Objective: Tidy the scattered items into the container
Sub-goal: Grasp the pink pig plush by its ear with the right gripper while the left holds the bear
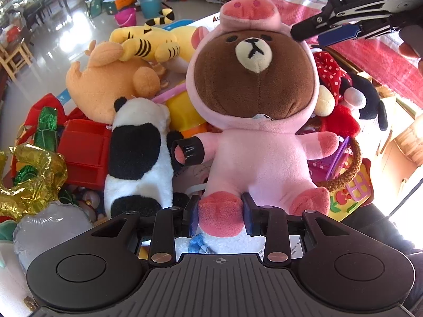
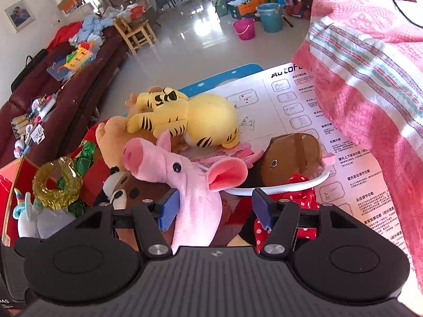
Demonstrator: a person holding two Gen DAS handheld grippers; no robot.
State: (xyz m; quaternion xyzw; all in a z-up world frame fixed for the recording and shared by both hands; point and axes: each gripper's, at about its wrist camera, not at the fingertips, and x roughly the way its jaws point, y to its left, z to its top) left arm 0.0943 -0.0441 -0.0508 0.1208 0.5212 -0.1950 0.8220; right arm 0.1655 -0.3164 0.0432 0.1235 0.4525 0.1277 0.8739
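A brown-faced bear plush in a pink pig suit [image 1: 253,121] is seen upright at frame centre, arms spread, with a yellow striped tiger plush [image 1: 156,42] lying at upper left behind it.

Both views are taken steeply down from just behind each claw, v. close to the toy pile; the bear [image 1: 253,79] and tiger [image 2: 190,116] are shared.

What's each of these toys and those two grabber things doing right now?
Left gripper: shut on bear's foot.
Right gripper: open, straddling the pink pig head.
Bear: upright, held by one foot.
Tiger: lying on the toy pile, untouched.
Panda: resting beside the bear, untouched.
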